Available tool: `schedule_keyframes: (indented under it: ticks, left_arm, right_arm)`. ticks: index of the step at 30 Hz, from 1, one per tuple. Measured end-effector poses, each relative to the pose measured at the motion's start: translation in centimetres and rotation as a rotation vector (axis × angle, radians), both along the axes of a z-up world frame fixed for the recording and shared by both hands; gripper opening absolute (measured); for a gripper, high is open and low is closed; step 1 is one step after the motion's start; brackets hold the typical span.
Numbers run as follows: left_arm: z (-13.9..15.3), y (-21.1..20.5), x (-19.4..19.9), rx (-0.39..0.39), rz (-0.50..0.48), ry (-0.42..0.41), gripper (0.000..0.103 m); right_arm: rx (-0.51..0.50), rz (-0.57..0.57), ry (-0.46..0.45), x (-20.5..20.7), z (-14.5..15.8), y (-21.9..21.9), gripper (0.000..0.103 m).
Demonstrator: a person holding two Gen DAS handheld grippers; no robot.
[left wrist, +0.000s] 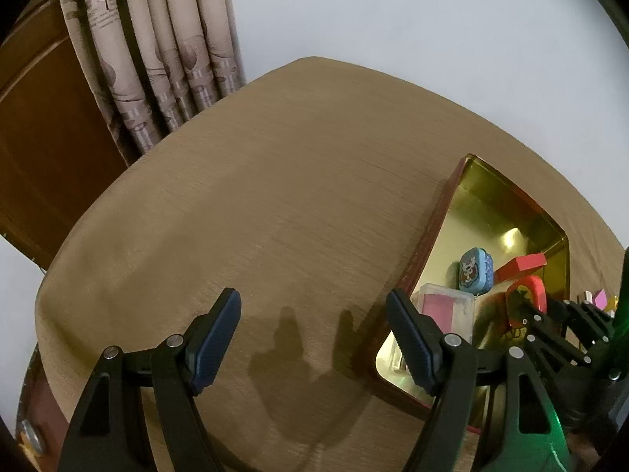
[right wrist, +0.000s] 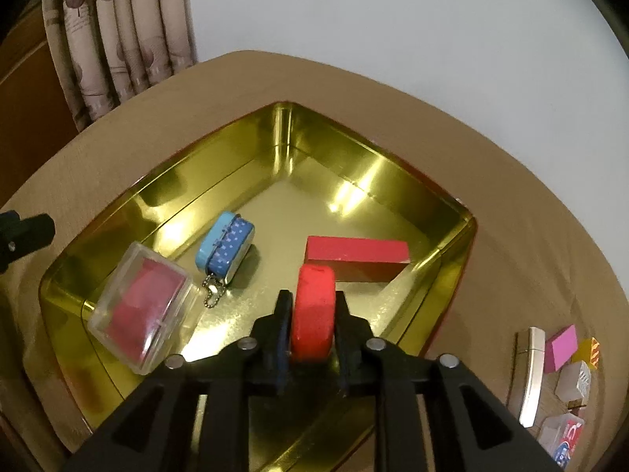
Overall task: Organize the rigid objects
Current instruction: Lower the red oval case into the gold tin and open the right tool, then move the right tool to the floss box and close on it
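1. Right wrist view: right gripper (right wrist: 312,314) has a red ring-shaped piece (right wrist: 313,306) standing on edge between its fingers (right wrist: 284,326), flat faces toward the pads. A sliver of gap seems to show on both sides, so the pads look just off it: fingers slightly apart, not clamping. Ring is inside the gold tin tray (right wrist: 452,236), low over or on its floor; contact with the floor can't be told.
2. Key relation: the ring lies straight ahead along the fingers, its axis crossing from pad to pad. Just beyond it is the red block (right wrist: 355,253), long axis running left-right across the view. Near or touching, can't tell. Backing out means pulling straight back along the fingers so the ring isn't tipped.
3. Also in the tray: blue tin keychain (right wrist: 226,246) with ball chain, and clear plastic case (right wrist: 143,306) with a pink insert, both left of the ring.
4. Outside the tray, far right on the tabletop (right wrist: 530,259): silver bar, pink block (right wrist: 562,348), more small boxes still waiting. Right hand is nearer to those.
5. Left wrist view: left gripper (left wrist: 314,330) is empty, fingers wide apart, hovering over bare tabletop left of the tray.
6. Writing: the blue tin's lid shows a cartoon face, no readable text. Print on the small boxes is too small to read.
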State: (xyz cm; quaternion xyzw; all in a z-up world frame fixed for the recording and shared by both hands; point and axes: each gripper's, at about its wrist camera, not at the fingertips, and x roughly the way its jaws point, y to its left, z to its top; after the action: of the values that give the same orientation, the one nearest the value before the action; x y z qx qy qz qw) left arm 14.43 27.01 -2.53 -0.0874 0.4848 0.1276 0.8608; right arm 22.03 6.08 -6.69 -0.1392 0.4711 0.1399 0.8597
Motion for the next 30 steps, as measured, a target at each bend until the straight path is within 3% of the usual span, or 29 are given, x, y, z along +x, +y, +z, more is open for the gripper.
schedule_keyframes:
  ticks: [6,11,14,16,21,30]
  left_arm:
    - [0.0,0.1,0.0,-0.001,-0.001,-0.003,0.073]
    - [-0.2,-0.3,0.0,0.018,-0.008,-0.003,0.073]
    - [-0.1,-0.4,-0.1,0.021,-0.011,-0.005,0.073]
    - [-0.1,-0.6,-0.2,0.024,-0.015,-0.003,0.073]
    - [-0.1,-0.8,-0.3,0.03,-0.015,-0.002,0.073]
    - [-0.1,-1.2,-0.5,0.05,-0.016,0.0,0.074]
  right_arm:
    - [0.042,-0.006,-0.069,-2.5,2.8,-1.6,0.034]
    - [0.053,-0.041,-0.118,-5.2,4.8,-5.4,0.038]
    - [0.035,-0.097,-0.142,-6.6,5.5,-9.2,0.044]
    - [0.021,-0.144,-0.146,-7.3,5.8,-11.6,0.054]
    - [0.006,-0.278,-0.157,-9.2,5.7,-17.7,0.068]
    - [0.04,-0.452,-0.084,-10.8,3.4,-24.3,0.07]
